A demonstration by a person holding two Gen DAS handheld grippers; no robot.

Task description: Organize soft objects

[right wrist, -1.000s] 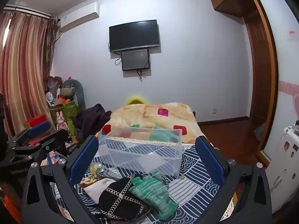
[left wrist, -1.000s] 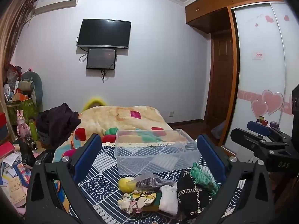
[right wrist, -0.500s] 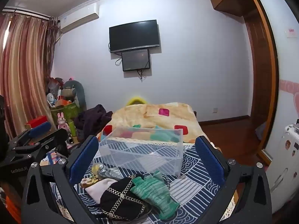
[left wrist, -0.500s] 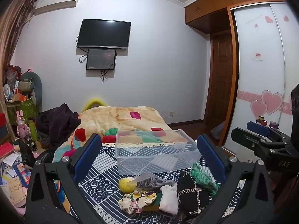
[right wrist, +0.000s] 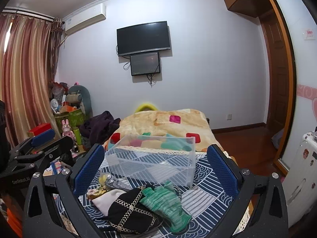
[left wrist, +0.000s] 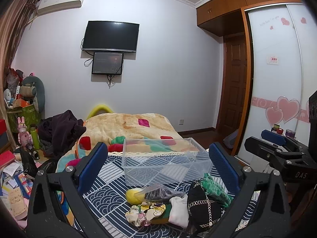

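A clear plastic box (left wrist: 164,162) stands empty on the blue patterned cloth (left wrist: 111,180); it also shows in the right wrist view (right wrist: 152,162). In front of it lies a pile of soft things: a green glove (right wrist: 164,200), a black hat with chain trim (right wrist: 128,212), a white cloth (right wrist: 105,198), a floral scrunchie (left wrist: 144,212), a yellow ball (left wrist: 133,195) and a clear bag (left wrist: 160,192). My left gripper (left wrist: 158,164) is open and empty above the pile. My right gripper (right wrist: 154,164) is open and empty, also above it.
A bed with an orange blanket (left wrist: 126,127) lies behind the box. Dark clothes (left wrist: 59,130) and clutter (left wrist: 17,158) fill the left side. A wardrobe with sliding doors (left wrist: 277,91) stands on the right. Each gripper shows at the edge of the other's view.
Both views have shifted very slightly; the grippers stay open and nothing on the cloth has moved.
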